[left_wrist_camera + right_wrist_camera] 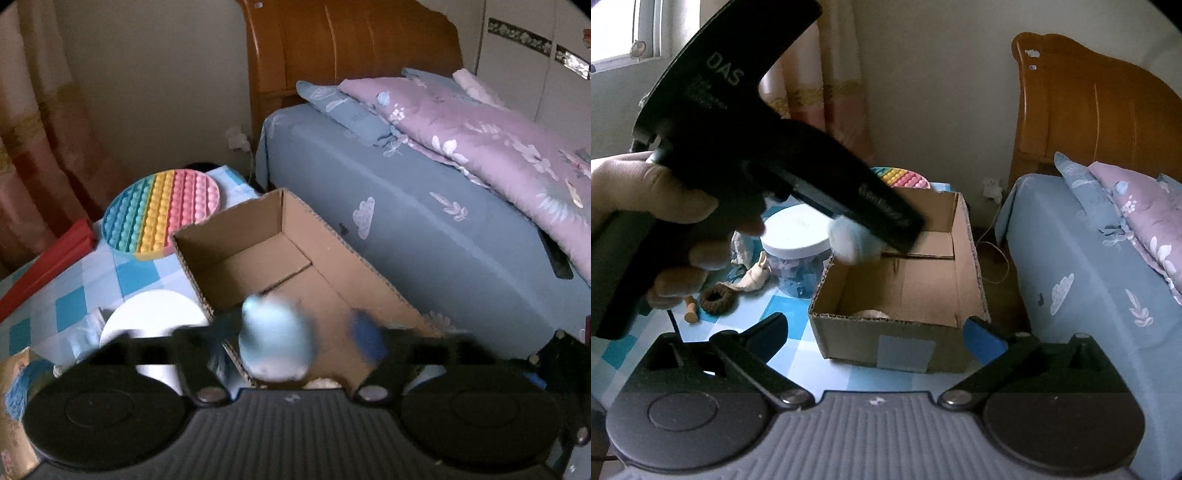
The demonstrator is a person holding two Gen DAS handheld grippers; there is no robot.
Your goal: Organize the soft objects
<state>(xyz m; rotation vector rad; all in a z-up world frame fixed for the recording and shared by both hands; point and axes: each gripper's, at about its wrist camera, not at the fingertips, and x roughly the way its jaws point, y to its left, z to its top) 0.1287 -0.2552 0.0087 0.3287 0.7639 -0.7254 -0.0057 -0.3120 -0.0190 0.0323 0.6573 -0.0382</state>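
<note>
Cardboard fills the middle of both views: an open brown box (295, 266) stands on a table under a blue-and-white checked cloth (66, 306), just beside a bed with a blue sheet (424, 229).

From the left wrist camera, going left to right: a red bar (48, 258) at the table edge, a round rainbow bubble mat (162, 212) beyond the box's far-left corner, a white lid (155, 314), then the left gripper (295, 338) over the near end of the box. Its jaws stand wide apart, and a pale blue fluffy ball (277, 339), blurred, sits between them; it lies nearer the left finger, and I cannot tell whether that pad touches it. The right pad, blue, is clear of it. A lilac floral quilt (480, 129) lies on the bed at right.

The right wrist camera adds what that view hides. At left a hand (646, 206) grips the black handle of the left gripper, which reaches over the box with the blue ball (849, 240) at its tip, above the box's open top. Below sit a small wooden peg (690, 308), a brown scrunchie (718, 299), a cream cloth scrap (753, 277) and a clear jar (796, 258) under the white lid. Inside the box a pale item (871, 314) shows at the near wall. The right gripper (879, 341) is spread wide and empty, short of the box's front.
</note>
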